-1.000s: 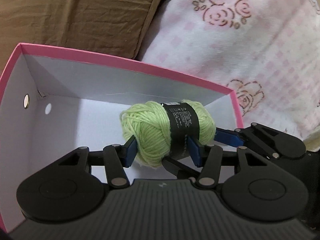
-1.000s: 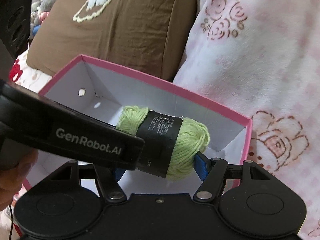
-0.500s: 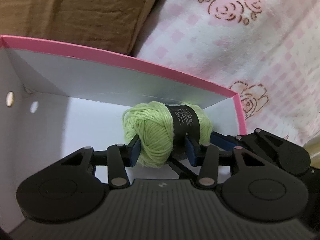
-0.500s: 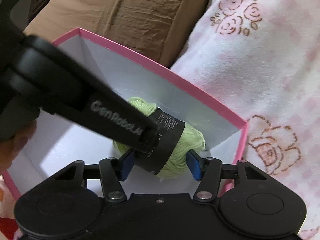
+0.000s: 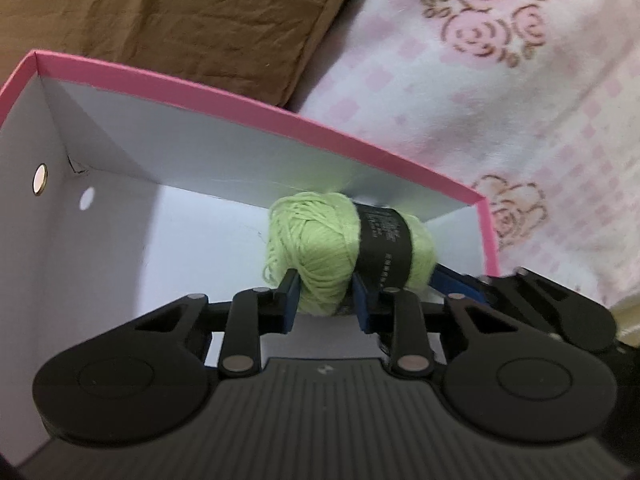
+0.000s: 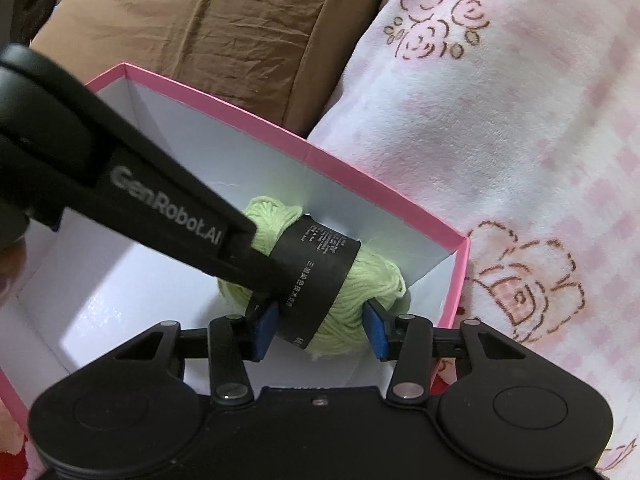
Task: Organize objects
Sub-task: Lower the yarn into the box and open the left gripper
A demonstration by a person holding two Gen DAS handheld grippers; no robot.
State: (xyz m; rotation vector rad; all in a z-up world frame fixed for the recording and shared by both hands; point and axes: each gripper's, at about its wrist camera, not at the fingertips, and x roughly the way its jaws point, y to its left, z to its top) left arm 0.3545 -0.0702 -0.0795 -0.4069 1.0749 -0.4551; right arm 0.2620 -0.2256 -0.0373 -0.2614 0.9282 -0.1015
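Observation:
A light green yarn ball [image 5: 320, 244] with a black paper band is held inside a pink box [image 5: 256, 112] with white inner walls, near its far right corner. My left gripper [image 5: 326, 300] is shut on the left half of the yarn ball. My right gripper [image 6: 320, 330] is shut on the right half of the same yarn ball [image 6: 360, 292]. The left gripper's black body crosses the right wrist view from the left. The pink box rim [image 6: 360, 172] runs behind the yarn.
A brown cushion [image 5: 168, 20] lies behind the box. A pink and white blanket with rose prints [image 5: 500, 92] lies to the right of the box. The box's left wall has a small round hole [image 5: 40, 180].
Both grippers have carried the yarn ball down and forward, deeper into the box, toward its far right corner. Both stay shut on it.

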